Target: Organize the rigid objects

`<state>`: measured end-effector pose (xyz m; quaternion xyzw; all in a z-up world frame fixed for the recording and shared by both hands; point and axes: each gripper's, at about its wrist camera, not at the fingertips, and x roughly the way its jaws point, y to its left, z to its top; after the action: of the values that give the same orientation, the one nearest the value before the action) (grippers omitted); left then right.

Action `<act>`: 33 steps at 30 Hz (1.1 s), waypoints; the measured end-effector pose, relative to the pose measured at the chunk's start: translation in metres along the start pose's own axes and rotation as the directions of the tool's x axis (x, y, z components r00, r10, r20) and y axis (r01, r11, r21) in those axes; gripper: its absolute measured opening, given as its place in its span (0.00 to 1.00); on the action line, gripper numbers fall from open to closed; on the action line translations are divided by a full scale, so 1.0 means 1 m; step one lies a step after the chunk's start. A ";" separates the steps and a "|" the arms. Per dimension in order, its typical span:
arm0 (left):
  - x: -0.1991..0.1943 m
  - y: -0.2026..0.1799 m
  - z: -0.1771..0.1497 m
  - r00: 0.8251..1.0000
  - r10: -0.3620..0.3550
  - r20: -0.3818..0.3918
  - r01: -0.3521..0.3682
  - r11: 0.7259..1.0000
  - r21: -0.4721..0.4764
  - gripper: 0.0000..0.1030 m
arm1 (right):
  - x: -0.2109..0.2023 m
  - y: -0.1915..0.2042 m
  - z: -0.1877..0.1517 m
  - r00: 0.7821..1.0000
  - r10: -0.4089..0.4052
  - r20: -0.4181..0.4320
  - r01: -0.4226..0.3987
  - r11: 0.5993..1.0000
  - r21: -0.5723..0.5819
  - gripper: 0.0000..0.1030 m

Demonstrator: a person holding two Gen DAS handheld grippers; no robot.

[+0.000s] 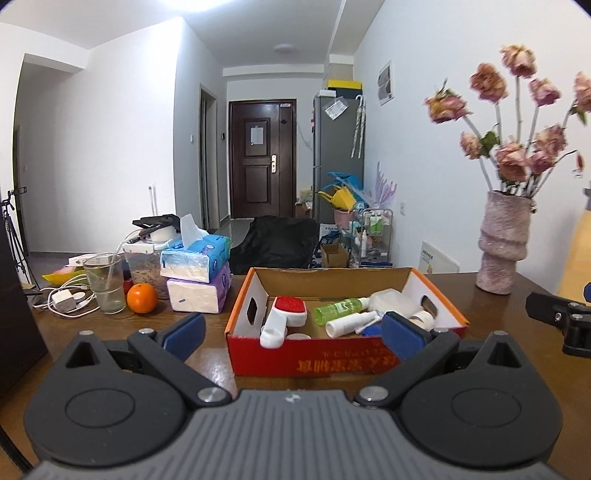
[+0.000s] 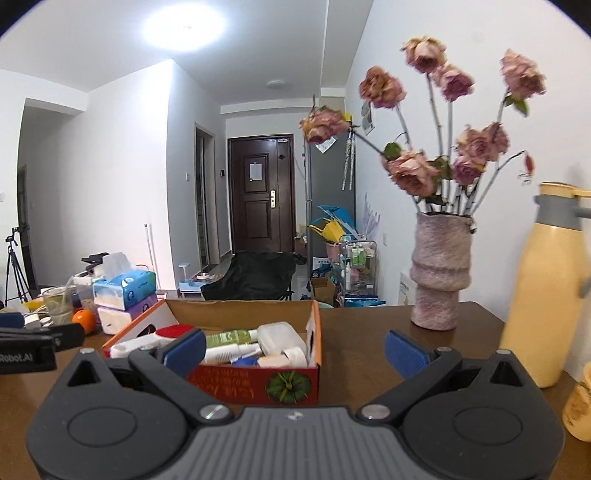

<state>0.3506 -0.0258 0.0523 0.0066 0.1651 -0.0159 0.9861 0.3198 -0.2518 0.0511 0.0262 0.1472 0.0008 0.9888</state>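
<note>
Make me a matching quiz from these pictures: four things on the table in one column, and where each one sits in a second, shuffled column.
Things:
1. orange
2. green bottle
3. pink vase
4. blue tissue pack

Places:
A. inside the cardboard box
B. on top of the purple tissue pack
C. beside the drinking glass
D. right of the box, on the bare table

Pairs: 1-C, 2-A, 3-D, 4-B

White walls, bright ceiling light (image 2: 184,26), dark wooden door (image 1: 262,159) down the hallway, grey fridge (image 1: 338,155) by the right wall, brown tabletop (image 2: 369,332)
</note>
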 end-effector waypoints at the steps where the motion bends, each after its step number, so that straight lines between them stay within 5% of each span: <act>1: -0.011 0.001 -0.002 1.000 -0.007 0.001 0.007 1.000 0.002 1.00 | -0.011 -0.001 -0.002 1.000 -0.002 0.002 0.002 1.000 0.004 1.00; 21: -0.195 0.019 -0.068 0.999 -0.045 0.018 0.045 0.999 0.013 1.00 | -0.203 0.018 -0.052 1.000 -0.011 0.008 0.011 0.999 -0.035 1.00; 33: -0.244 0.026 -0.093 0.998 -0.053 0.031 0.053 0.999 0.008 1.00 | -0.258 0.031 -0.070 1.000 0.009 0.022 -0.008 0.997 -0.075 1.00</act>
<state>0.0903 0.0090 0.0444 0.0055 0.1497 -0.0426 0.9878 0.0529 -0.2198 0.0609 -0.0103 0.1359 0.0102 0.9906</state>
